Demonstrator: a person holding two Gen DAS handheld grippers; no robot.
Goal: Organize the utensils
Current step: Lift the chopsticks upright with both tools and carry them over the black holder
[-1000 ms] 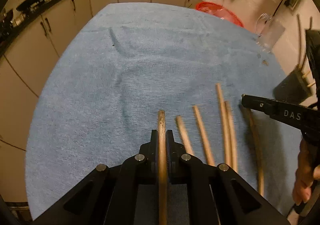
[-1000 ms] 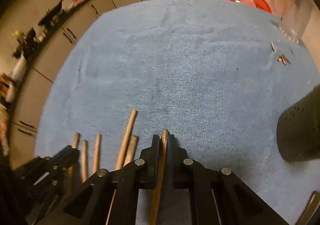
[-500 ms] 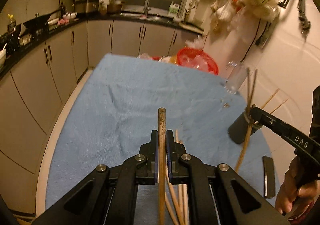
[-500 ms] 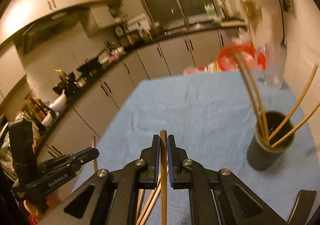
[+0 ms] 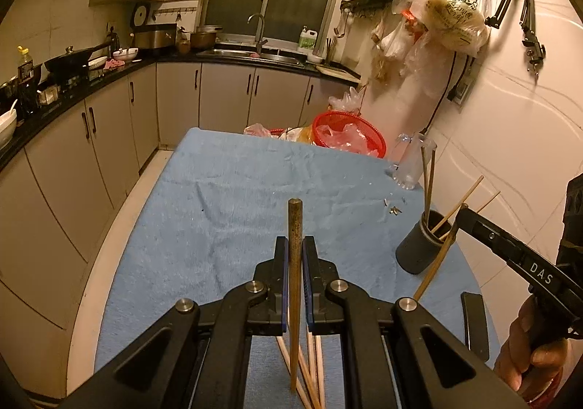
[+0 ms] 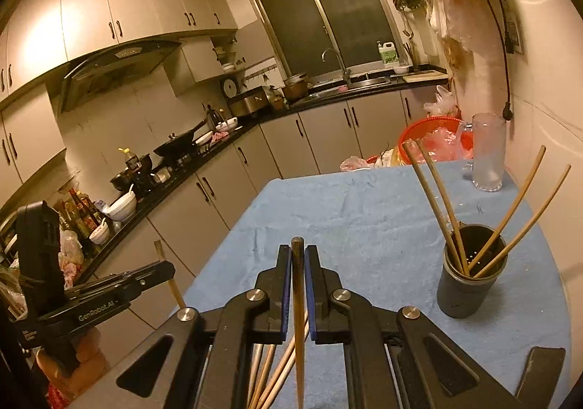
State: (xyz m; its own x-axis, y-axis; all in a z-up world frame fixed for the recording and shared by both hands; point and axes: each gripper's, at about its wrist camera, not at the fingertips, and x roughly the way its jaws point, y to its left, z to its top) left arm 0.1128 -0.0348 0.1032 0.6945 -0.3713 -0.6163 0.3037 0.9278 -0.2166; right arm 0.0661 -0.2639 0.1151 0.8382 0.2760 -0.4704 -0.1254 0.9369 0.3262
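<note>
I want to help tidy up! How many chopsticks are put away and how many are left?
Four wooden chopsticks already stand in the dark round holder. Each pair of tongs, left tongs and right tongs, grips one more. About four loose chopsticks lie on the blue towel, waiting.

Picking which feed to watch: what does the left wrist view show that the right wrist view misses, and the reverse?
Left wrist only: the right tongs from outside, their chopstick crossing in front of the holder.
Right wrist only: the holder's inside with four chopsticks standing in it, the range hood, and the left tongs from outside.
Both: blue towel, red basket, clear jug, loose chopsticks below.
</note>
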